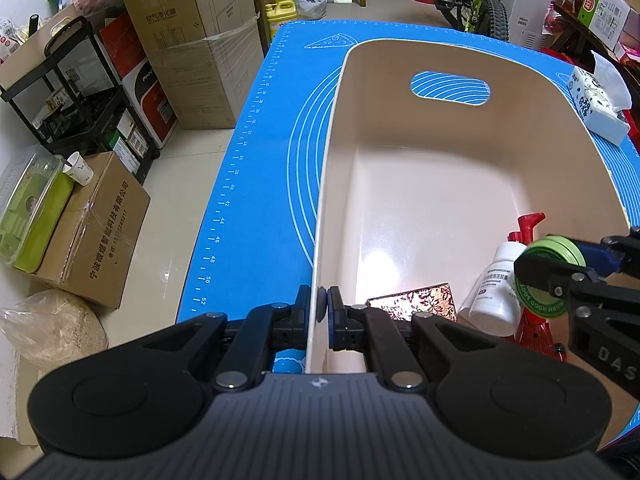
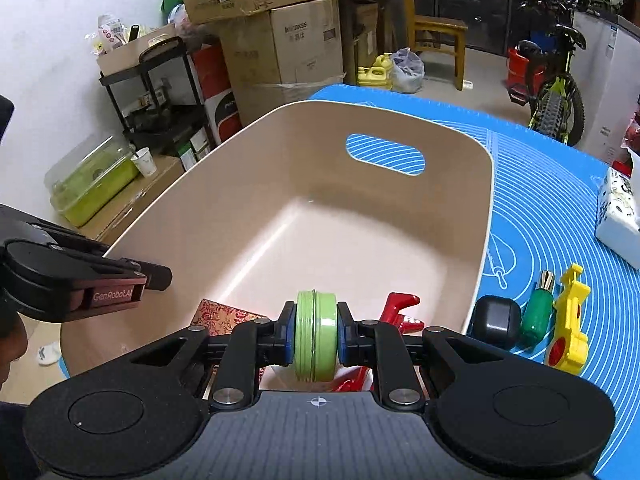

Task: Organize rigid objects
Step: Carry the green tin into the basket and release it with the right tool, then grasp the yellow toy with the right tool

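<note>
A beige plastic bin point(image 1: 440, 184) stands on the blue mat point(image 1: 248, 184). My left gripper point(image 1: 319, 309) is shut on the bin's near left wall. My right gripper point(image 2: 314, 340) is shut on a round green tin point(image 2: 314, 340) and holds it above the bin's near end; the tin also shows in the left wrist view point(image 1: 554, 256). Inside the bin point(image 2: 360, 240) lie a red patterned box point(image 1: 416, 302), a white pill bottle point(image 1: 494, 292) and a red spray bottle point(image 1: 530, 240). On the mat right of the bin lie a black case point(image 2: 496, 320), a green bottle point(image 2: 538, 312) and a yellow toy point(image 2: 570, 320).
A tissue pack point(image 1: 596, 100) lies at the mat's point(image 2: 560, 200) far right. Cardboard boxes point(image 1: 192, 40), a black shelf rack point(image 1: 80, 100) and a green container point(image 1: 28, 216) stand on the floor to the left. A bicycle point(image 2: 552, 80) and a wooden chair point(image 2: 436, 36) stand beyond the table.
</note>
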Action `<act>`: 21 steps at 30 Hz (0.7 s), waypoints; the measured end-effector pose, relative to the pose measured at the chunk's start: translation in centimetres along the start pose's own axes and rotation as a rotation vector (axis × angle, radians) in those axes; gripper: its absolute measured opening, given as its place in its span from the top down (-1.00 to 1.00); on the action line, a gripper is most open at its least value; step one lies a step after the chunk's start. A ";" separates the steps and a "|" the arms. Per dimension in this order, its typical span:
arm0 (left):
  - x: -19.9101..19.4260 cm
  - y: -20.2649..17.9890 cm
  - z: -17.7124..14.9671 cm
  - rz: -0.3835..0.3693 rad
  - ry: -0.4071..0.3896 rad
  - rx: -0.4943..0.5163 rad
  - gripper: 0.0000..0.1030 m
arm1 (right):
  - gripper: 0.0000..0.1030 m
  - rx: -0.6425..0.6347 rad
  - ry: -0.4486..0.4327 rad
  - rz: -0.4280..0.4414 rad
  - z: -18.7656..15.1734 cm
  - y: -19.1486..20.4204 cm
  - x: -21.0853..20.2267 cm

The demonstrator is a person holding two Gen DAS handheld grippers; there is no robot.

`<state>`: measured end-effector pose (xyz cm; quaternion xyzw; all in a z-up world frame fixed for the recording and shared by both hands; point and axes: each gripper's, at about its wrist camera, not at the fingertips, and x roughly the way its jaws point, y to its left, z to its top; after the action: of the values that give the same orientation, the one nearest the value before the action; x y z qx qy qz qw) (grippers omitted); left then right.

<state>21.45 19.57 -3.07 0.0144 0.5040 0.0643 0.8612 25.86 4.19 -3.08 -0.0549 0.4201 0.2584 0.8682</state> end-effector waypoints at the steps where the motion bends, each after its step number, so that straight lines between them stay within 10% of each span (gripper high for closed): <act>1: 0.0 0.0 0.0 0.001 0.000 0.001 0.81 | 0.18 0.000 -0.005 -0.001 0.0 0.0 -0.2; 21: 0.0 0.0 0.0 0.001 0.000 0.001 0.81 | -0.22 0.188 -0.153 -0.136 1.3 -8.8 -5.5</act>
<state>21.43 19.57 -3.10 0.0148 0.5042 0.0646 0.8611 28.27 -5.26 0.83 0.0181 0.3705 0.1617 0.9145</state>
